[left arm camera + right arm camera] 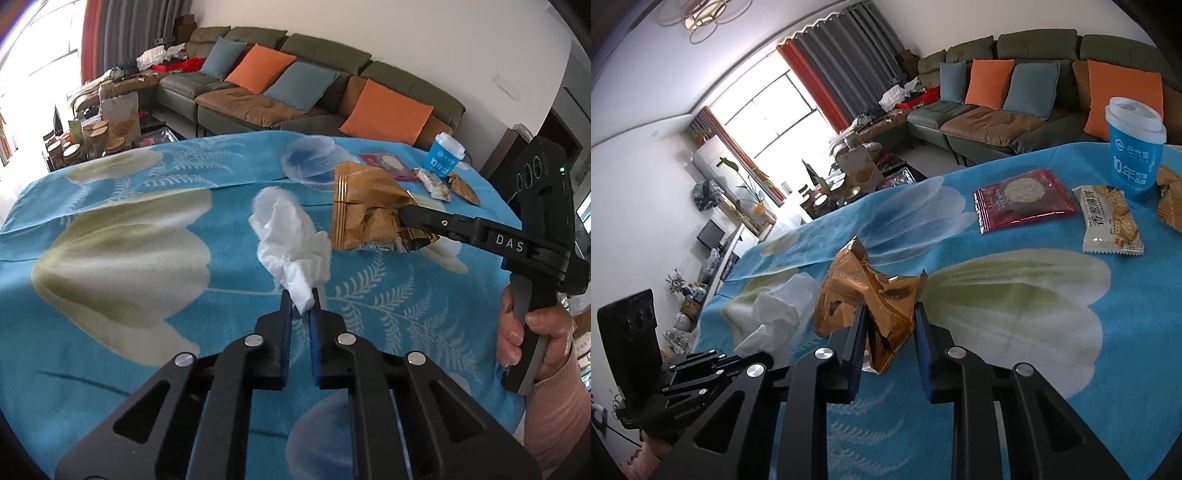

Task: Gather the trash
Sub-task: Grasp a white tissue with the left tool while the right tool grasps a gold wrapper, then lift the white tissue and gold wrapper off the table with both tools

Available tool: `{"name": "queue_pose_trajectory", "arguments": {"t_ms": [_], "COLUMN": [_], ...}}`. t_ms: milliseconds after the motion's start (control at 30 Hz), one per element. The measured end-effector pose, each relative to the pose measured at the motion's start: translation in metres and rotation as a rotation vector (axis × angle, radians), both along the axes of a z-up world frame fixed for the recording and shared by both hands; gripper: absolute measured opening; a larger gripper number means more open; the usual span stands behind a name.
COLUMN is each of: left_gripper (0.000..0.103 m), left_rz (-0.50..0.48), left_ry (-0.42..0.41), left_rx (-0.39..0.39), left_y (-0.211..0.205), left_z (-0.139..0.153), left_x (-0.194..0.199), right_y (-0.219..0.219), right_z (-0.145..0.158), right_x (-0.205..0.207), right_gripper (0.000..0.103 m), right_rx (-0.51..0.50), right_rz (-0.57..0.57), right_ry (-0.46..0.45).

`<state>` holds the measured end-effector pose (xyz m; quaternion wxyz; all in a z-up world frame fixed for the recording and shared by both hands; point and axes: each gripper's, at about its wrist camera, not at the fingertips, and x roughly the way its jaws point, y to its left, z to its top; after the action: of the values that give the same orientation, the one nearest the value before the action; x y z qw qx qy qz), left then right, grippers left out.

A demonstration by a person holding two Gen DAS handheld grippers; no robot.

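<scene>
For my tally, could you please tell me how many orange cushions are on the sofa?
2: one orange cushion between the two blue cushions, another at the sofa's right end. More may be hidden.

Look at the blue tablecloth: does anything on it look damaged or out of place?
Yes. The gold wrapper is torn and crumpled, and the white tissue is balled up. Each is pinched by a gripper. The paper cup stands upright, nothing spilled.

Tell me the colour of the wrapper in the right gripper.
Gold crumpled wrapper; right wrist view shows it best.
</scene>
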<state>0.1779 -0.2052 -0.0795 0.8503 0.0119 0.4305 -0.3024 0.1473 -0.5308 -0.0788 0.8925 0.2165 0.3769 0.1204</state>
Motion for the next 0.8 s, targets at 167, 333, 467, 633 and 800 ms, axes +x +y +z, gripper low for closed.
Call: {"name": "queue_pose_trajectory", "arguments": {"t_ms": [167, 333, 467, 633, 800], "left_gripper": [0.006, 0.006, 0.006, 0.006, 0.006], "left_rz": [0.005, 0.019, 0.037, 0.063, 0.098], "left_ry": [-0.031, -0.057, -0.069, -0.079, -0.072], "left_rx": [-0.033, -0.053, -0.056, -0.048, -0.061], "left_y": [0.017, 0.036, 0.051, 0.07, 0.091], "left_z": [0.012, 0.022, 0.026, 0.027, 0.028], "left_x": [-0.018, -0.041, -0.057, -0.076, -0.089], "right_y": [0.002, 0.009, 0.018, 0.031, 0.043], "right_z": [0.006, 0.011, 0.012, 0.011, 0.011], "right_x": [-0.015, -0.029, -0.035, -0.041, -0.044], "right_gripper": [0.023, 0.023, 0.023, 0.023, 0.023], "right_rx": [0.025, 0.042, 0.055, 0.064, 0.078], "right_rz": [0.01, 0.037, 0.062, 0.101, 0.138], "right_ry": [-0.023, -0.044, -0.049, -0.052, -0.055]}}
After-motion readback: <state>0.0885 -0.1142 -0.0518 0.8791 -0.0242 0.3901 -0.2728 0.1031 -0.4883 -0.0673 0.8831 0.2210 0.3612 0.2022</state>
